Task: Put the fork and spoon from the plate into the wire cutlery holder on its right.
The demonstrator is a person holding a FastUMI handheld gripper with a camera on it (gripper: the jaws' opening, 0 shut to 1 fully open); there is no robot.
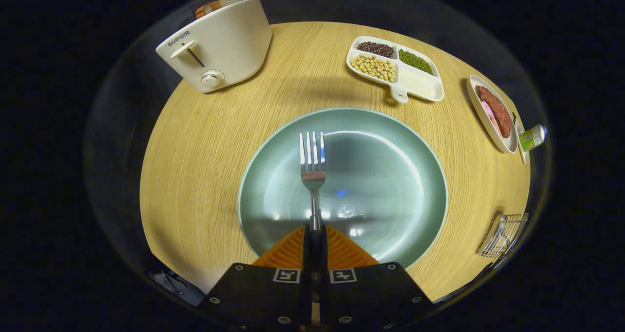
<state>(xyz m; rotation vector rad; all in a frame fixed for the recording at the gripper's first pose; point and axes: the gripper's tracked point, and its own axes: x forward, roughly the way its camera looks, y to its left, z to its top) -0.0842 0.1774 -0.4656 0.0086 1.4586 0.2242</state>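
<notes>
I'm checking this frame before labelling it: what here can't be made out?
- Fork handle: in the gripper view it runs in between the shut fingers of the gripper, so its lower length is hidden.
- Wire cutlery holder: squeezed at the fisheye edge beside the plate; its contents can't be told.
- Bread in the toaster: mostly hidden inside the slot.

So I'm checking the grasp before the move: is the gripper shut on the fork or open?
Shut on the fork: the gripper fingers meet on its handle above the plate.
</notes>
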